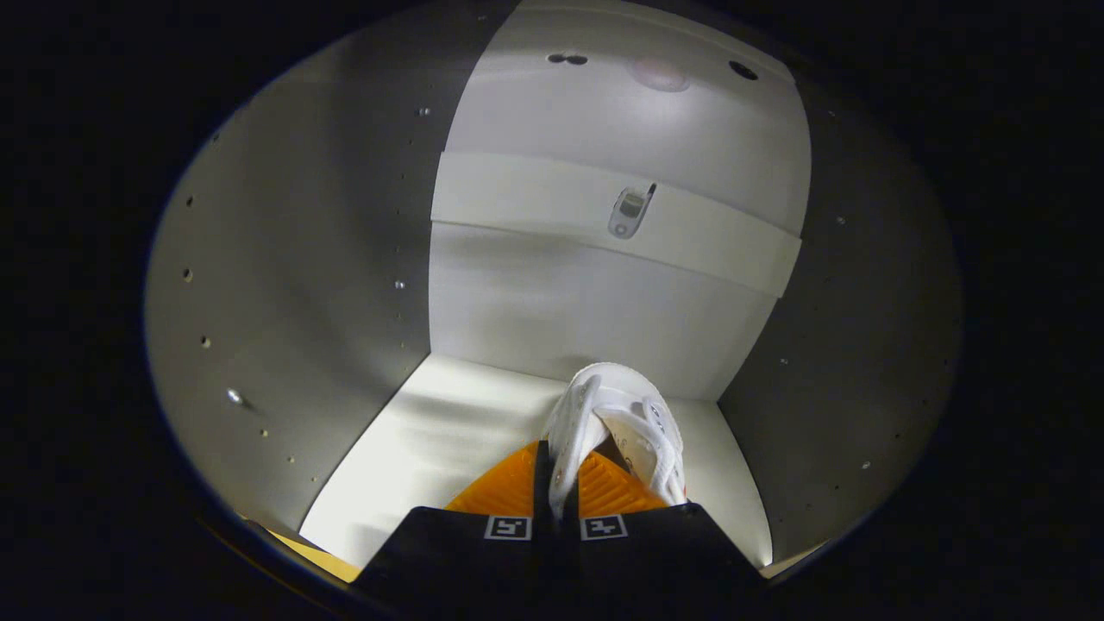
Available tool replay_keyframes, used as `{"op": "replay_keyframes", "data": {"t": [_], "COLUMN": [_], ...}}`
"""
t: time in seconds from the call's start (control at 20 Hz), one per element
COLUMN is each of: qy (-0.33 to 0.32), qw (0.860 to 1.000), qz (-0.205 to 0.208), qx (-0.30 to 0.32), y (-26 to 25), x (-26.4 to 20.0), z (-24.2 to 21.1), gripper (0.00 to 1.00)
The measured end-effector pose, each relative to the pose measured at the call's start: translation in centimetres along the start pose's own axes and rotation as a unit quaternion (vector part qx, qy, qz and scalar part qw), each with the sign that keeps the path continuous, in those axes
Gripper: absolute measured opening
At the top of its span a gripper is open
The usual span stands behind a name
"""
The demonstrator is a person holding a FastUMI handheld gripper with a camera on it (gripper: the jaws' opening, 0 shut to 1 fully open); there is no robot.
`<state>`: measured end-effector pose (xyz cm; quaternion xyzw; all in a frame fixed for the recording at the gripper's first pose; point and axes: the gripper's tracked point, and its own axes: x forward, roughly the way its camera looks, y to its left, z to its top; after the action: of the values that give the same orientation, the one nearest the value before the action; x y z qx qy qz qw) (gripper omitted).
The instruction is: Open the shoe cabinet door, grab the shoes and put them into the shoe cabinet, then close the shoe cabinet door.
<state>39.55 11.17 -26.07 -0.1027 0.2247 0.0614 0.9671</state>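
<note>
Pale cabinet shelf spreads under my gripper, whose fingers pinch the collar edge of a white canvas sneaker that reaches ahead toward the back panel. It seems light and floppy, so I judge the stiffer heel rim the better hold.

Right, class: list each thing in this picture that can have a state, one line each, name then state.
gripper: shut on the shoe's side wall, both fingers pressing it.
white shoe: held, inside the cabinet, over its floor; whether it rests on the floor cannot be told.
shoe cabinet: open, the view looking into it.
cabinet floor: bare beside the shoe.
</note>
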Motion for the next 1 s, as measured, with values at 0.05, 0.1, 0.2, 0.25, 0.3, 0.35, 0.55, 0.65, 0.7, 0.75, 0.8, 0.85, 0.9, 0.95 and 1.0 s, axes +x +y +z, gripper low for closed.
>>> {"op": "replay_keyframes", "data": {"t": [0.05, 0.1, 0.2, 0.25, 0.3, 0.35, 0.55, 0.65, 0.7, 0.75, 0.8, 0.85, 0.9, 0.95, 1.0], "qy": [0.004, 0.008, 0.020, 0.023, 0.028, 0.028, 0.036, 0.039, 0.040, 0.038, 0.037, 0.035, 0.033, 0.030, 0.026], "qw": [1.000, 1.000, 0.999, 0.999, 0.999, 0.999, 0.999, 0.999, 0.999, 0.999, 0.999, 0.999, 0.999, 0.999, 0.999], "qz": [-0.001, -0.002, -0.001, -0.001, -0.004, -0.010, -0.021, -0.016, -0.007, 0.002, 0.009, 0.016, 0.019, 0.020, 0.018], "qx": [-0.008, -0.016, -0.025, -0.023, -0.019, -0.022, -0.016, -0.001, 0.008, 0.017, 0.024, 0.027, 0.027, 0.027, 0.029], "y": [0.2, 0.4, 0.7, 1.0, 1.0, 0.9, 0.6, 0.6, 1.0, 1.4, 1.7, 1.9, 1.9, 1.8, 1.5], "x": [0.4, 1.0, 1.5, 1.7, 1.7, 1.6, 1.0, 0.2, -0.3, -0.7, -1.4, -1.9, -2.6, -3.3, -3.9], "z": [-0.4, -0.8, -1.6, -1.7, -1.8, -1.8, -2.7, -2.7, -2.7, -2.4, -2.1, -2.0, -1.9, -1.8, -1.7], "gripper": [0.06, 0.06, 0.06, 0.06, 0.07, 0.07, 0.25, 0.37, 0.44, 0.51, 0.63, 0.75, 0.88, 0.92, 0.97]}}
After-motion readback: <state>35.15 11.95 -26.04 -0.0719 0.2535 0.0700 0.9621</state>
